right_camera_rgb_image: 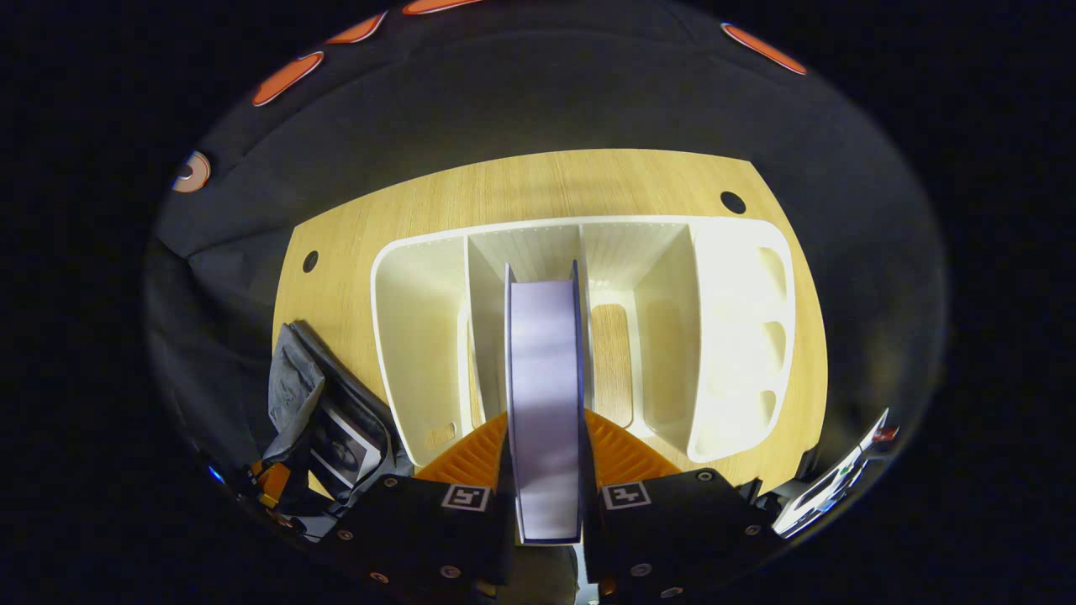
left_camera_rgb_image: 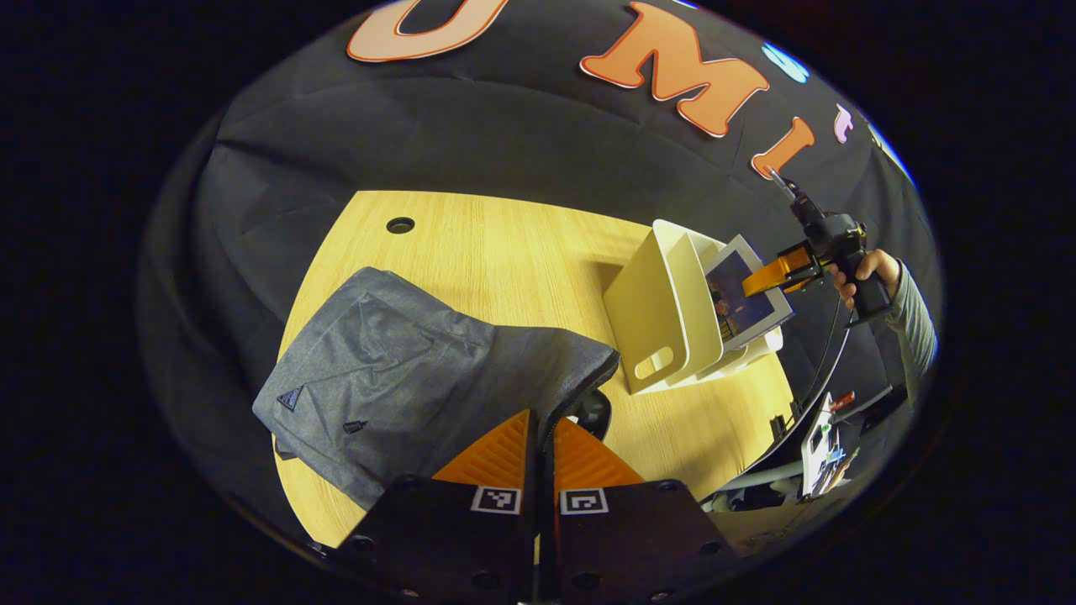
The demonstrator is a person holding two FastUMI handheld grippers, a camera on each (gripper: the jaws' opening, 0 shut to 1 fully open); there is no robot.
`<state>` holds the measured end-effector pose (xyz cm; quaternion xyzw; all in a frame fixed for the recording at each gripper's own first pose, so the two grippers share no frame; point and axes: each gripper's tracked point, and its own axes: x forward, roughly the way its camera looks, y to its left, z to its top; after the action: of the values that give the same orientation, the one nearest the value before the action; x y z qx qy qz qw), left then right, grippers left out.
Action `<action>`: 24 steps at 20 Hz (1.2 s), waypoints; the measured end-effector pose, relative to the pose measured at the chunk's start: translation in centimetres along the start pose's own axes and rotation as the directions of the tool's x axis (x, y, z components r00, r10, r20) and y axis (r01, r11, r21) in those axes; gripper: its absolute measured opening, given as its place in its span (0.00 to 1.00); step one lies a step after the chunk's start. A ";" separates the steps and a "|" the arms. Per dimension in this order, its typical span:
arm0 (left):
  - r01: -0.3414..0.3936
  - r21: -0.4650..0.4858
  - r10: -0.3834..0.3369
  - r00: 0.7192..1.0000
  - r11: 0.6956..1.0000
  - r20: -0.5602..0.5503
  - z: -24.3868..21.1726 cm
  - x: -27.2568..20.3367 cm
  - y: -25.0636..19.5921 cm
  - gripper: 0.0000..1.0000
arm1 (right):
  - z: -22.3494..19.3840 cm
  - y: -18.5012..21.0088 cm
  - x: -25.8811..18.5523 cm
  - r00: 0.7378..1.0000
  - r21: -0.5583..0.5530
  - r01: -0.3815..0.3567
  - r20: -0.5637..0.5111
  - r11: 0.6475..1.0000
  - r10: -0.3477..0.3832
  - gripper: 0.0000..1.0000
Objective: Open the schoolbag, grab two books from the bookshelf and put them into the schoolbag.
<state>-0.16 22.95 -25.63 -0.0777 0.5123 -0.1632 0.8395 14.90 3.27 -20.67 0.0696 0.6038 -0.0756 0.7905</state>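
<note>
Already the right gripper point(right_camera_rgb_image: 545, 470) fingers clamp a book point(right_camera_rgb_image: 545, 395) over the bookshelf point(right_camera_rgb_image: 740, 336); it could snag a divider. Left gripper point(left_camera_rgb_image: 542, 454) fingers pinch the schoolbag point(left_camera_rgb_image: 403, 378) edge, which could slip.

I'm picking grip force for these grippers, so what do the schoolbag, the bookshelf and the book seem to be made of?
Schoolbag: looks like grey woven fabric, matte, since it creases and slumps on the table.
Bookshelf: probably moulded plastic, cream and smooth, with rounded corners and cut-out slots in its end wall.
Book: a paper book with a pale spine and thin dark cover edges, held in the right gripper; its finish is hard to judge.
</note>
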 end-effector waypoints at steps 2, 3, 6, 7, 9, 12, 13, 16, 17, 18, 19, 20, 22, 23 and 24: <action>0.002 0.010 -0.002 1.000 1.000 -0.022 -0.3 0.1 0.2 0.03 | -1.1 -0.1 -1.1 1.000 0.026 -0.001 0.011 1.000 0.001 0.34; 0.007 0.011 -0.007 1.000 1.000 -0.030 -0.4 0.2 0.2 0.03 | -1.7 -0.2 -1.6 1.000 0.045 -0.002 0.021 0.999 0.001 0.34; 0.032 0.051 -0.030 0.999 0.998 -0.039 -0.6 0.0 0.2 0.03 | -4.0 -0.4 -3.3 0.999 0.100 -0.011 0.039 0.995 0.007 0.33; 0.039 0.065 -0.036 0.999 0.997 -0.041 -0.6 -0.1 0.3 0.03 | -4.9 -0.3 -3.9 0.999 0.115 -0.013 0.046 0.993 0.008 0.33; 0.056 0.092 -0.051 0.998 0.994 -0.048 -0.4 0.0 0.0 0.03 | -6.7 -0.5 -5.2 0.998 0.132 -0.012 0.063 0.991 0.004 0.33; 0.085 0.127 -0.078 0.995 0.988 -0.058 -0.5 -0.1 -0.1 0.03 | -9.2 -0.1 -7.0 0.996 0.171 -0.027 0.088 0.985 0.012 0.33; 0.094 0.139 -0.086 0.994 0.986 -0.061 -0.5 -0.1 -0.1 0.03 | -10.0 0.1 -7.5 0.995 0.183 -0.031 0.096 0.983 0.014 0.33; 0.122 0.173 -0.112 0.991 0.977 -0.067 -0.5 -0.1 -0.2 0.03 | -12.5 0.3 -9.0 0.993 0.222 -0.041 0.115 0.974 0.015 0.33; 0.129 0.185 -0.118 0.991 0.974 -0.068 -0.3 -0.1 -0.2 0.03 | -13.3 0.5 -9.2 0.992 0.237 -0.044 0.121 0.970 0.015 0.33; 0.135 0.193 -0.124 0.990 0.972 -0.070 -0.3 -0.1 -0.3 0.03 | -14.1 0.6 -9.5 0.992 0.255 -0.049 0.128 0.966 0.017 0.33; 0.144 0.202 -0.132 0.989 0.969 -0.074 -0.2 -0.1 -0.4 0.03 | -15.0 0.8 -9.7 0.991 0.275 -0.055 0.134 0.960 0.019 0.33; 0.150 0.212 -0.137 0.988 0.966 -0.076 -0.3 0.0 -0.3 0.03 | -15.7 1.1 -9.8 0.989 0.302 -0.064 0.145 0.951 0.021 0.33; 0.162 0.233 -0.147 0.986 0.959 -0.081 -0.2 -0.2 -0.3 0.03 | -17.2 2.1 -10.1 0.986 0.338 -0.096 0.164 0.936 0.042 0.33; 0.169 0.242 -0.152 0.985 0.955 -0.086 -0.2 -0.2 -0.4 0.03 | -17.8 2.6 -10.1 0.984 0.354 -0.116 0.170 0.928 0.059 0.33; 0.170 0.249 -0.154 0.984 0.954 -0.085 -0.1 -0.2 -0.4 0.03 | -18.5 3.1 -10.3 0.981 0.367 -0.142 0.178 0.920 0.080 0.33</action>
<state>-0.43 22.67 -25.45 -0.0056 0.5057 -0.2984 0.8094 -4.63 10.45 -15.53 0.2484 0.5080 -0.1506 0.8109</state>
